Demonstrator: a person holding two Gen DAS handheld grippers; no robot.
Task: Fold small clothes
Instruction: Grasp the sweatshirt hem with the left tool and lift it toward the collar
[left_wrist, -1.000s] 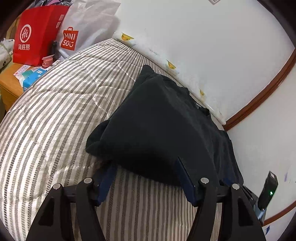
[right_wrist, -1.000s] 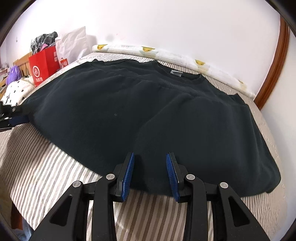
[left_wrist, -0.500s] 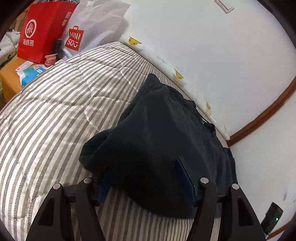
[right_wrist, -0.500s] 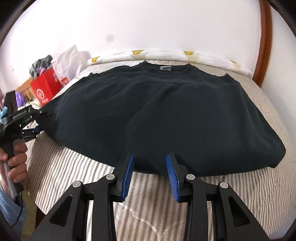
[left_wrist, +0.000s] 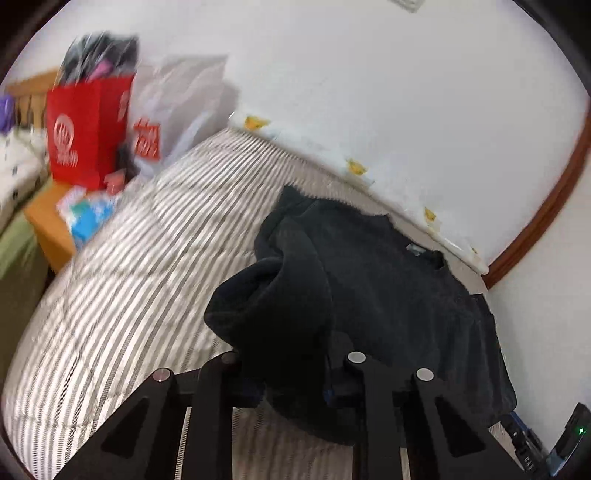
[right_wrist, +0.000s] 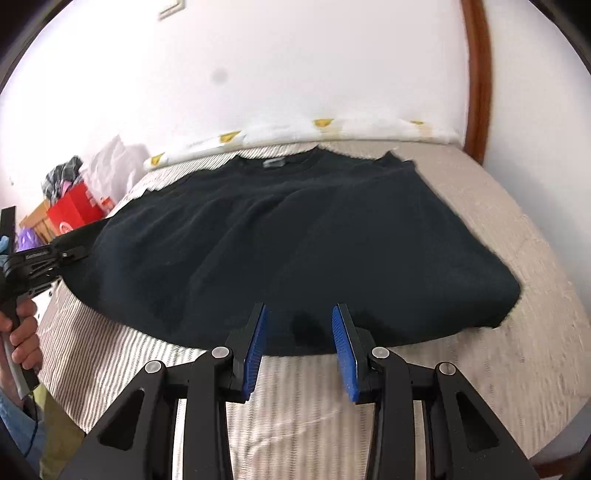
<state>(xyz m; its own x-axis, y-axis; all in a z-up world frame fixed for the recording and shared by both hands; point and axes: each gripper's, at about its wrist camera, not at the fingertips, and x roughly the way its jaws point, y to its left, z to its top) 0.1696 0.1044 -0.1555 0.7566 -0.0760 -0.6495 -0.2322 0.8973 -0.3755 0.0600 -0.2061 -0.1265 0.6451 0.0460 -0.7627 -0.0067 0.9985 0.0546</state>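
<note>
Your left gripper (left_wrist: 291, 391) is closing its fingers on a bunched edge of the black sweater (right_wrist: 295, 236), which fills the gap between them and lifts off the striped bed (left_wrist: 122, 295). Your right gripper (right_wrist: 299, 350) stands partly open and empty, its fingers (right_wrist: 255, 347) just short of the sweater's near hem. Beyond, the sweater lies spread toward the wall (right_wrist: 295, 74).

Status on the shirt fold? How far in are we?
Done: the dark shirt is laid out on the striped bed, collar toward the wall. In hand: the left claw is closing on a bunched left edge, cloth between its fingers. The right claw is apart at the front hem, gripping nothing. Left: no finished fold shows yet.
</note>
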